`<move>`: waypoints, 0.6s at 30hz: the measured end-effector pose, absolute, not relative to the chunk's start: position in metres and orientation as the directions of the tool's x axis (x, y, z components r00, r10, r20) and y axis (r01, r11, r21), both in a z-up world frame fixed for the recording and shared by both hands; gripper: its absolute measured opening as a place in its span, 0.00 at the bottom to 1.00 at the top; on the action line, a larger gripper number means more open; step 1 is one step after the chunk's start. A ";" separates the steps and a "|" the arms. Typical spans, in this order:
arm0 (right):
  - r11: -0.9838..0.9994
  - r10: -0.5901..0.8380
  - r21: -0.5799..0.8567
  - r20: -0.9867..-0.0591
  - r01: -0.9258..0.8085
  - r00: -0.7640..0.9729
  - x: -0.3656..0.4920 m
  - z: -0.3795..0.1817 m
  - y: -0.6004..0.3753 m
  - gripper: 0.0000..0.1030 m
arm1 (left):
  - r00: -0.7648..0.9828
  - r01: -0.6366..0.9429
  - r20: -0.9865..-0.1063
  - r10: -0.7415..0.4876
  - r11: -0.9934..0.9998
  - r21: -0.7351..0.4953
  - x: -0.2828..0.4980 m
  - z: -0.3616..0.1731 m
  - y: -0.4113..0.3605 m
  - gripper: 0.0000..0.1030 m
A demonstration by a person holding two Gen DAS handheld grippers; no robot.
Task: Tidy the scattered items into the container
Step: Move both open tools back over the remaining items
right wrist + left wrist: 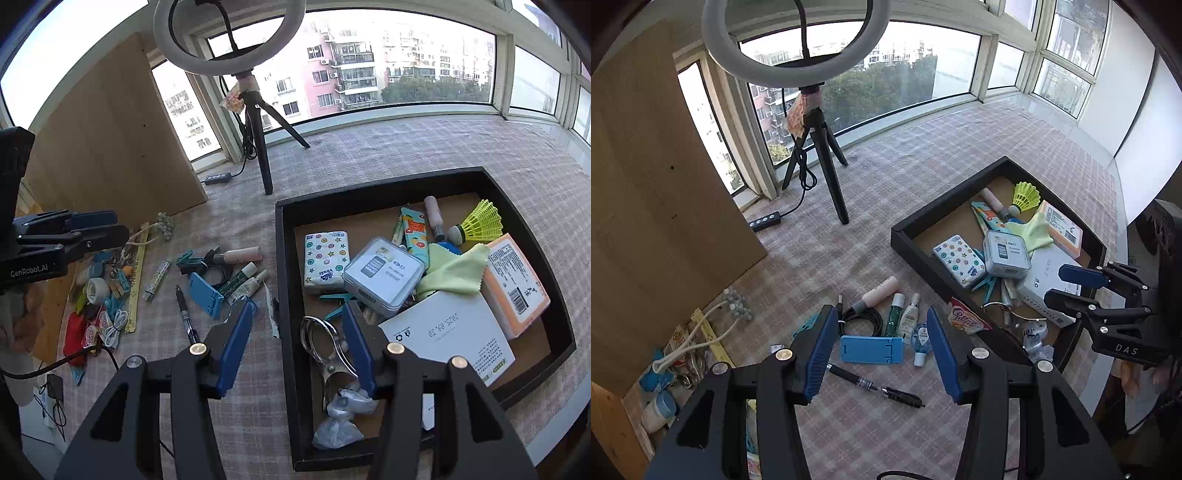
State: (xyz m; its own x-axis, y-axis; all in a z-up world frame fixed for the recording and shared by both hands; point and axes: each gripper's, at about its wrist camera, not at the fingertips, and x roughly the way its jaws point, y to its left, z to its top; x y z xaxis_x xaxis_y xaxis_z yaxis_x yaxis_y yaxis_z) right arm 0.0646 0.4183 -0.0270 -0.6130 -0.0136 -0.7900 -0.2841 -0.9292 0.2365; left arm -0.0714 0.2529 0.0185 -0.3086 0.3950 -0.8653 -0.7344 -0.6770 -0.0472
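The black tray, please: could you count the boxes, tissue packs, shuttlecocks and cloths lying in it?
Boxes: 3 (white box, orange box, grey box)
Tissue pack: 1
Shuttlecock: 1
Cloth: 1
Total: 6

"DAS" on right gripper — "GenRobot.AI" on left gripper — "2025.09.30" on white box.
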 end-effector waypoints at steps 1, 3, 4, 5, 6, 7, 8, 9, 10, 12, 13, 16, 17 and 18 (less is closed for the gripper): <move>-0.932 -0.043 0.253 -0.790 -0.261 -0.611 0.062 -0.029 0.413 0.49 | -0.313 -0.707 -0.871 0.378 -0.705 -0.052 -0.071 0.012 0.241 0.46; -0.932 -0.107 0.288 -0.801 -0.222 -0.588 0.055 -0.037 0.403 0.49 | -0.310 -0.647 -0.887 0.342 -0.760 -0.067 -0.070 -0.003 0.221 0.46; -0.930 -0.134 0.301 -0.815 -0.213 -0.563 0.050 -0.043 0.398 0.49 | -0.309 -0.615 -0.894 0.325 -0.785 -0.073 -0.069 -0.011 0.213 0.46; -0.926 -0.160 0.314 -0.830 -0.209 -0.534 0.046 -0.049 0.394 0.49 | -0.310 -0.582 -0.900 0.307 -0.810 -0.076 -0.068 -0.020 0.206 0.46; -0.922 -0.185 0.328 -0.840 -0.206 -0.510 0.041 -0.056 0.390 0.49 | -0.309 -0.548 -0.907 0.287 -0.833 -0.077 -0.065 -0.029 0.200 0.46; -0.915 -0.213 0.348 -0.846 -0.203 -0.488 0.038 -0.063 0.387 0.49 | -0.305 -0.517 -0.914 0.268 -0.853 -0.077 -0.063 -0.039 0.196 0.46; -0.909 -0.237 0.365 -0.851 -0.203 -0.469 0.033 -0.070 0.385 0.49 | -0.298 -0.484 -0.921 0.251 -0.871 -0.081 -0.061 -0.048 0.194 0.46; -0.904 -0.251 0.374 -0.857 -0.207 -0.451 0.029 -0.076 0.383 0.49 | -0.288 -0.453 -0.927 0.240 -0.887 -0.089 -0.059 -0.057 0.193 0.46; -0.902 -0.259 0.377 -0.862 -0.209 -0.436 0.024 -0.082 0.381 0.49 | -0.280 -0.430 -0.931 0.234 -0.898 -0.096 -0.056 -0.066 0.192 0.46; -0.906 -0.250 0.363 -0.874 -0.219 -0.417 0.015 -0.091 0.377 0.49 | -0.271 -0.393 -0.937 0.220 -0.914 -0.101 -0.054 -0.081 0.195 0.46; -0.905 -0.245 0.357 -0.882 -0.231 -0.403 0.010 -0.096 0.375 0.49 | -0.264 -0.378 -0.939 0.219 -0.920 -0.108 -0.054 -0.087 0.198 0.46; -0.881 -0.271 0.388 -0.882 -0.269 -0.386 -0.001 -0.107 0.373 0.49 | -0.252 -0.361 -0.942 0.220 -0.925 -0.120 -0.055 -0.101 0.206 0.46; -0.875 -0.262 0.386 -0.885 -0.292 -0.384 -0.003 -0.111 0.372 0.49 | -0.247 -0.365 -0.944 0.219 -0.923 -0.119 -0.057 -0.106 0.210 0.46; -0.871 -0.240 0.371 -0.893 -0.322 -0.381 -0.005 -0.114 0.372 0.49 | -0.243 -0.371 -0.946 0.215 -0.922 -0.114 -0.058 -0.110 0.213 0.46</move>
